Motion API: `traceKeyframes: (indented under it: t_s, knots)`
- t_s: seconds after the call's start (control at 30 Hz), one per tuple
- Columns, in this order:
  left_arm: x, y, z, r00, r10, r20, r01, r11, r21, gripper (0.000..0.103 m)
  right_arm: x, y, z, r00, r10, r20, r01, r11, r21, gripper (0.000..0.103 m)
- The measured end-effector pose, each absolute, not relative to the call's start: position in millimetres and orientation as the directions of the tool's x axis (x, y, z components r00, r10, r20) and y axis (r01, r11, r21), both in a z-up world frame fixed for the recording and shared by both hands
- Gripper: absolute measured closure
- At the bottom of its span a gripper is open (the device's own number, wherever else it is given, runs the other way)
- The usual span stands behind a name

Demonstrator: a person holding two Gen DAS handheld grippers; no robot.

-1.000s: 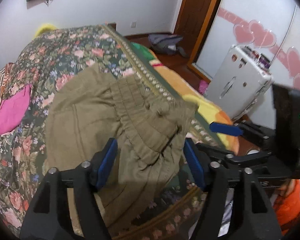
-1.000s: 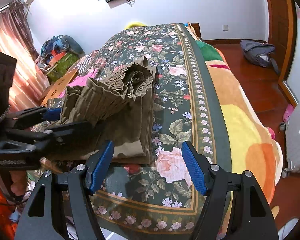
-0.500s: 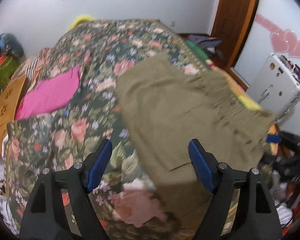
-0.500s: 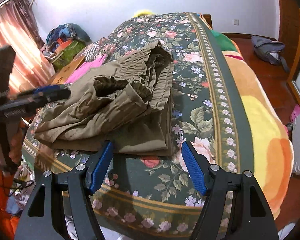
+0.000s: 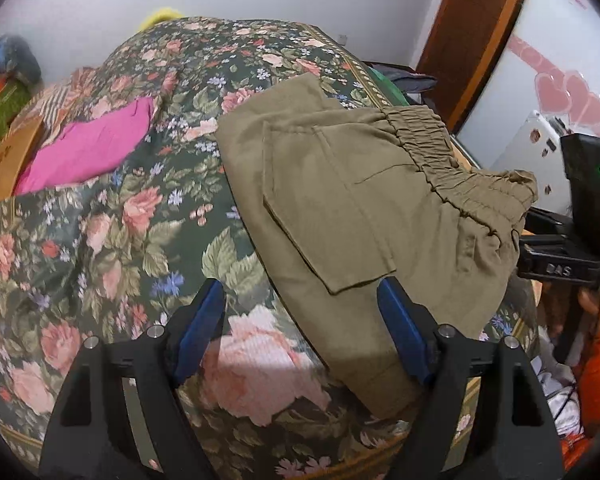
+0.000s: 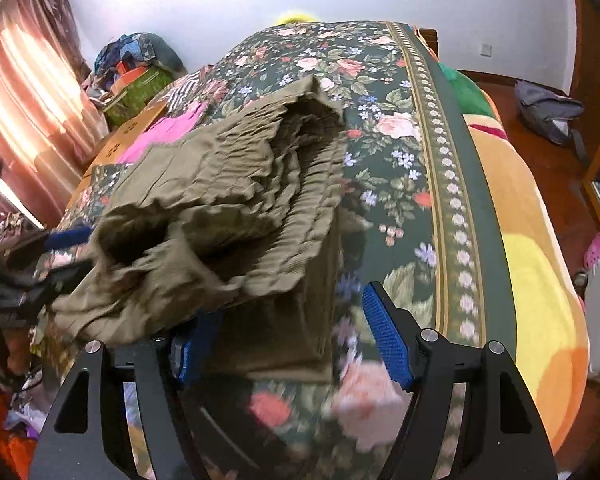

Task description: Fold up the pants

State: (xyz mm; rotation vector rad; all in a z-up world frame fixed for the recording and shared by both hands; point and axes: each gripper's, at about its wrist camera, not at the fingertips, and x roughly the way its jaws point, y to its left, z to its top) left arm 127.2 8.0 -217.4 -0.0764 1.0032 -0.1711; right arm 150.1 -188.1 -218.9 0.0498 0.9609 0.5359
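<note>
The bed (image 6: 476,208), under its dark floral cover, fills both views. On it, near its foot end, lie the olive pants (image 5: 340,216), folded into a thick bundle; a pink garment (image 5: 88,148) rests well apart on the far side. In the left wrist view the bundle's long axis runs from the near edge of the bed away toward the headboard, with the gathered waistband (image 5: 452,176) along its right side, toward the other tool. The left gripper (image 5: 300,332) hovers with its blue fingers spread wide and empty, the bundle's near end lying just ahead and to the right of them. The right gripper (image 6: 284,340) is also spread and holds nothing; the rumpled waistband opening (image 6: 260,208) sits directly before it, overlapping its left finger, so it appears the nearer one for smoothing or grasping that loose edge.
</note>
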Motion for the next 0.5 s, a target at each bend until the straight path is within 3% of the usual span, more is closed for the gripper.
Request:
traceKeyframes:
  t_s: [0.5]
  knots:
    - [141, -56, -213, 0.502, -0.236, -0.832, 0.172, 0.970, -0.172, 0.024, 138, -232, -201, 0.501, 0.375, -0.780, -0.337, 0.915, 0.223, 0.033]
